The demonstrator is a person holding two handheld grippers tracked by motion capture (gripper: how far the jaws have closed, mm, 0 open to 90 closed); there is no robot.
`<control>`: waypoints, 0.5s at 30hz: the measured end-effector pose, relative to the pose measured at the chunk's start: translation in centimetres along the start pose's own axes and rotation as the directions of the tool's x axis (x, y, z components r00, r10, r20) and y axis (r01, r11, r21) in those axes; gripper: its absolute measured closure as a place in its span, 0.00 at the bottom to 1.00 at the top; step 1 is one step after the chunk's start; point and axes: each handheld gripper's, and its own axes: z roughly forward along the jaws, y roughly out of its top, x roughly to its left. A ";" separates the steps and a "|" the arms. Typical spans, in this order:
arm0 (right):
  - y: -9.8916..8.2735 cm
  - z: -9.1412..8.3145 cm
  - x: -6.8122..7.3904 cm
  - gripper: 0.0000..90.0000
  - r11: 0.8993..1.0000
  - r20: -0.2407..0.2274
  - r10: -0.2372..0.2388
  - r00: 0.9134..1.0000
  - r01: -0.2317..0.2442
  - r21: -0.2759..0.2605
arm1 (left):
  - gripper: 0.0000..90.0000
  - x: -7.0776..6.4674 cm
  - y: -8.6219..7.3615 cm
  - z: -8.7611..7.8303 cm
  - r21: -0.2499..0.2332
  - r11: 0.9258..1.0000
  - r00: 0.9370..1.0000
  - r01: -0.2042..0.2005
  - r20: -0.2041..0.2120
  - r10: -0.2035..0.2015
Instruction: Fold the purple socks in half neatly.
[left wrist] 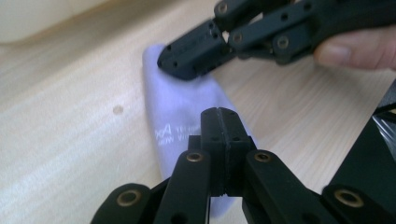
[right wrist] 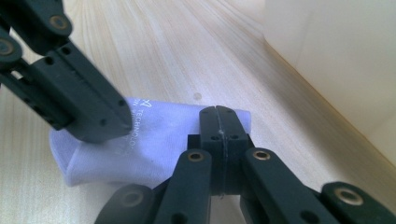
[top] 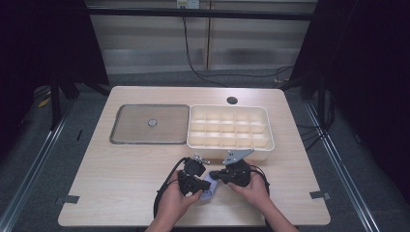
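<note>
A small pale lavender cloth point(top: 209, 189) with white print lies folded on the wooden table near its front edge, between the person's two hands. My left gripper point(left wrist: 219, 112) is shut, its tips pinching the cloth point(left wrist: 177, 107) at its near part. My right gripper point(right wrist: 219, 111) is shut on the other end of the cloth point(right wrist: 154, 144). In the high view the left gripper point(top: 200, 182) and right gripper point(top: 216, 177) point at each other over the cloth. The right gripper point(left wrist: 170, 63) presses on the far end in the left gripper view. The left gripper point(right wrist: 122, 122) sits on the cloth's left part in the right gripper view.
A white box point(top: 269, 141) divided into several compartments stands just behind the hands. Left of it lies a flat grey lid point(top: 130, 126) with a round knob. A cable hole point(top: 232, 100) is in the table's back part. Black cables trail from both grippers.
</note>
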 end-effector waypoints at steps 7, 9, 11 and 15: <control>0.0 0.0 0.1 1.00 1.000 0.005 -0.010 1.000 0.010 0.001 | 1.00 0.4 -0.8 1.0 0.025 1.000 1.000 0.013 -0.002 -0.013; 0.0 0.0 0.1 1.00 1.000 0.008 -0.010 1.000 0.009 0.004 | 1.00 0.4 -0.9 1.1 0.025 1.000 1.000 0.010 -0.009 -0.009; 0.0 0.0 0.1 1.00 1.000 0.009 -0.012 1.000 0.012 0.004 | 1.00 0.4 -0.9 1.2 0.023 1.000 1.000 0.014 -0.008 -0.014; 0.0 0.0 0.2 1.00 1.000 0.013 -0.016 1.000 0.016 0.004 | 1.00 0.2 -0.9 1.1 0.028 1.000 1.000 0.003 -0.016 -0.003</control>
